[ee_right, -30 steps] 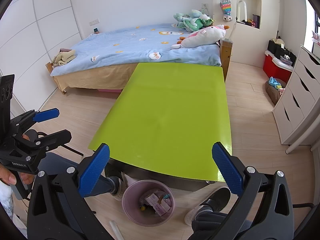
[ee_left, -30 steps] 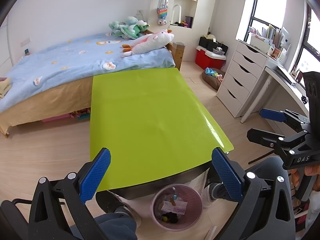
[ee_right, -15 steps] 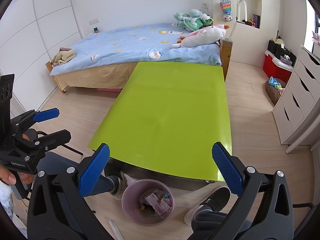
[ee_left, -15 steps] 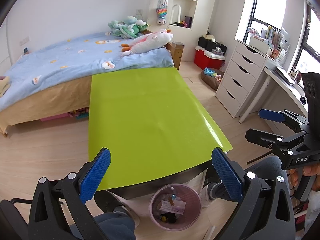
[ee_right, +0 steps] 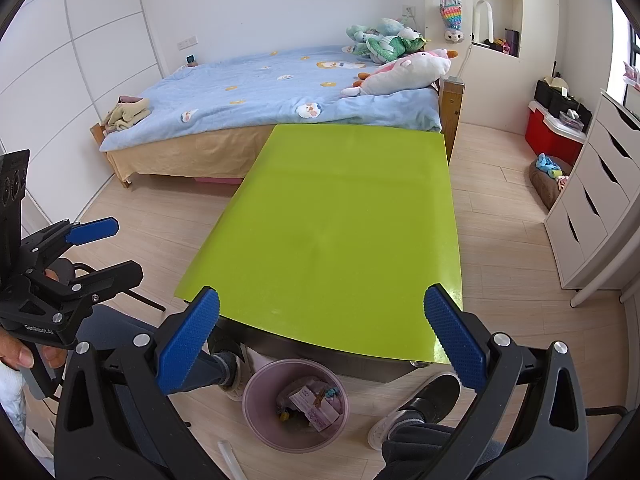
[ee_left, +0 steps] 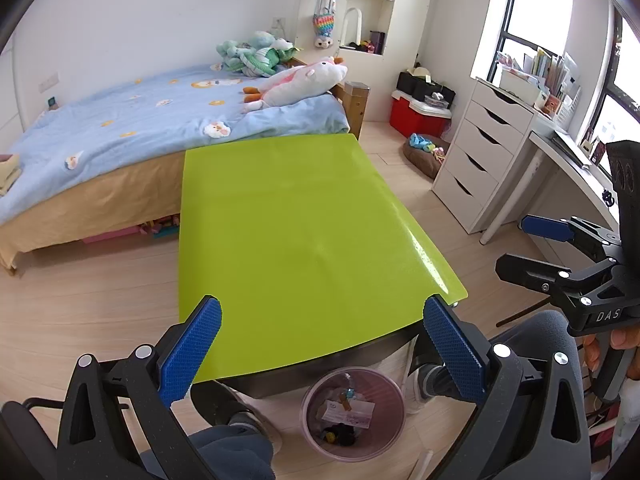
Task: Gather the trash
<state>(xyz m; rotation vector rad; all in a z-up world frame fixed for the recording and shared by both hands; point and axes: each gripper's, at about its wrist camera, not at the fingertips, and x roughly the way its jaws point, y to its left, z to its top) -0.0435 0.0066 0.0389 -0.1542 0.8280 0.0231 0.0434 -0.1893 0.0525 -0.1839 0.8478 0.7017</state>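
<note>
Two hand-held grippers, both held above the near edge of the counter. Left wrist view: left hand-held gripper (ee_left: 320, 344) has its blue pads spread wide, nothing between them. Lime-green counter (ee_left: 296, 220) fills the middle of the frame, far end against the bed (ee_left: 132, 128). Pink trash bin (ee_left: 352, 412) stands on the floor just under the counter's near edge, with paper scraps and small dark bits inside. Right hand-held gripper (ee_left: 524, 248) shows at the right edge, fingers parted, empty.

Right wrist view: right hand-held gripper (ee_right: 320, 340) gaping, empty. Trash bin (ee_right: 295, 404) sits on the floor below and between its pads, beside a black shoe (ee_right: 424, 404). Left hand-held gripper (ee_right: 116, 250) visible at left, fingers apart. White drawer unit (ee_right: 592, 208) at far right.
</note>
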